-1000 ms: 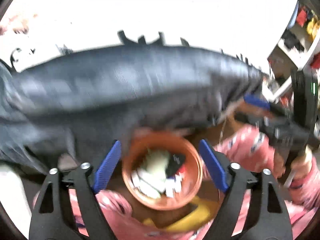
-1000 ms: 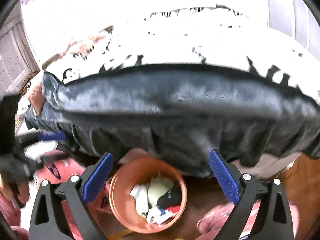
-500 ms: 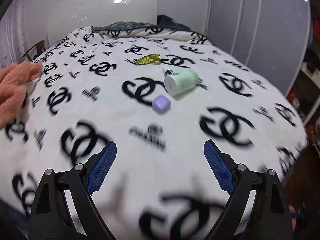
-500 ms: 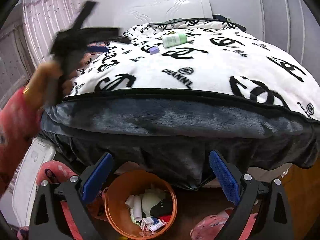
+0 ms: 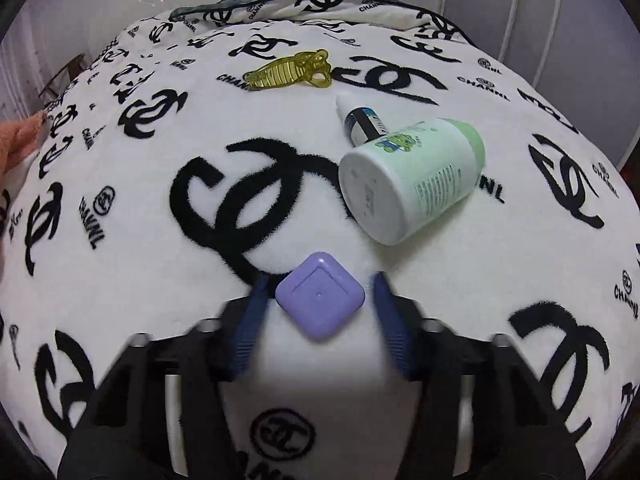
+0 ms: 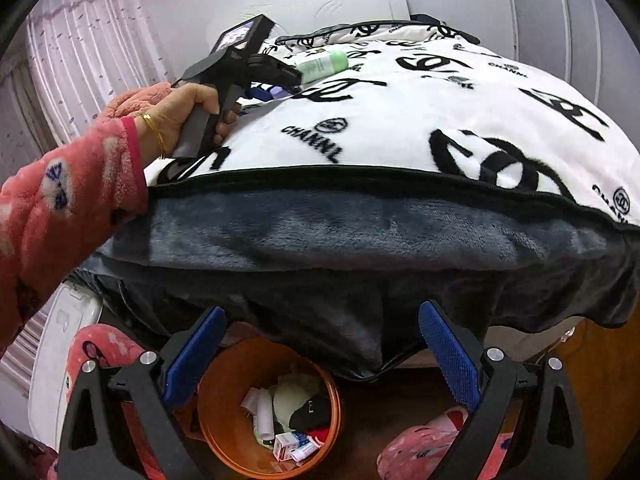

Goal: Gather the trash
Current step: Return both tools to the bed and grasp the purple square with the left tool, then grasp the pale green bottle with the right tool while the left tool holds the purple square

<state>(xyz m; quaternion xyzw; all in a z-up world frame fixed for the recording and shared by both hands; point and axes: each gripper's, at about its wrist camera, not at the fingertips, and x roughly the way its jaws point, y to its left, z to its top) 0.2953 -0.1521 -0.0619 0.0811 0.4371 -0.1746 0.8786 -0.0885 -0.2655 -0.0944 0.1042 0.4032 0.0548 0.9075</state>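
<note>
A small purple square case (image 5: 320, 295) lies on the white logo blanket (image 5: 120, 240). My left gripper (image 5: 319, 294) is open around it, one blue pad (image 5: 250, 320) on each side, apart from it. Beyond lie a green-and-white bottle (image 5: 412, 178), a small dropper bottle (image 5: 360, 120) and a yellow hair clip (image 5: 292, 72). My right gripper (image 6: 320, 352) is open and empty, hovering over the orange trash bin (image 6: 224, 408) on the floor at the bed's foot. The left gripper also shows in the right wrist view (image 6: 276, 90) beside the green bottle (image 6: 324, 64).
The bin holds paper, small boxes and other scraps. A dark blanket edge (image 6: 360, 240) hangs over the bed's foot. Pink slippers (image 6: 424, 444) lie on the wooden floor beside the bin. A white headboard (image 6: 352, 0) and curtains (image 6: 92, 52) stand behind.
My left gripper rose from above the bin to the bed, moved in over the blanket and narrowed around the purple case. My right gripper stayed over the bin.
</note>
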